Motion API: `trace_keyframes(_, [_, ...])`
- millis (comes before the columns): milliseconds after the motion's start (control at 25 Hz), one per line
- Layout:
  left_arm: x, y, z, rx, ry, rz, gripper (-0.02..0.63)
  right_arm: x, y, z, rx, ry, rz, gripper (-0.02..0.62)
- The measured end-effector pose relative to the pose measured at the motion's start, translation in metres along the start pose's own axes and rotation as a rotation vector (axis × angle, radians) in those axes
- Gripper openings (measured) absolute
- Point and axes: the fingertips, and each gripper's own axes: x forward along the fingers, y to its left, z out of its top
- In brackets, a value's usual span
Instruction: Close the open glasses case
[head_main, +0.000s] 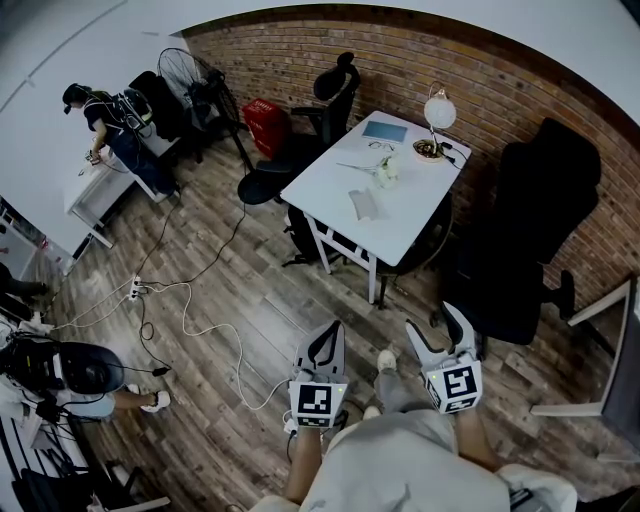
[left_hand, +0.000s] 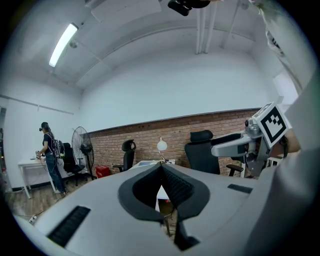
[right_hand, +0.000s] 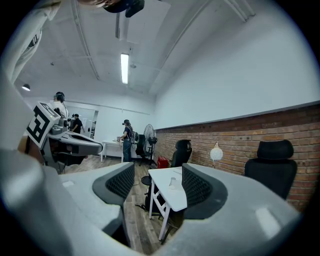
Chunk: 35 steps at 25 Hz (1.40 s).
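I record the left hand-held gripper (left_hand: 161, 167) with jaws together and the right hand-held gripper (right_hand: 152, 182) with jaws wide; both hold nothing. A white rectangular surface (head_main: 410, 198) lies at 12 o'clock.

The head view looks steeply down from above the person onto the wooden floor (head_main: 220, 320), with the left gripper (head_main: 328, 340) and right gripper (head_main: 440, 328) low in frame and the white table (head_main: 385, 200) well ahead. Each gripper view sits low, facing level along its own jaws — toward that same distant table, lamp (head_main: 438, 110) and brick wall (head_main: 420, 60) — and catches the other gripper at its edge.
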Motion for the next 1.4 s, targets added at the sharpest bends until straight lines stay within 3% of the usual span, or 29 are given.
trace_keyframes(520, [0.053,0.023,-0.001,-0.004,0.015,0.023,0.005,0.056,-0.029,-0.004,0.018,0.014,0.018,0.298])
trace_keyframes(1400, [0.187,0.068,0.023,-0.004,0.062,0.095,0.005,0.183,-0.124,0.010,0.040,0.025,0.081,0.287])
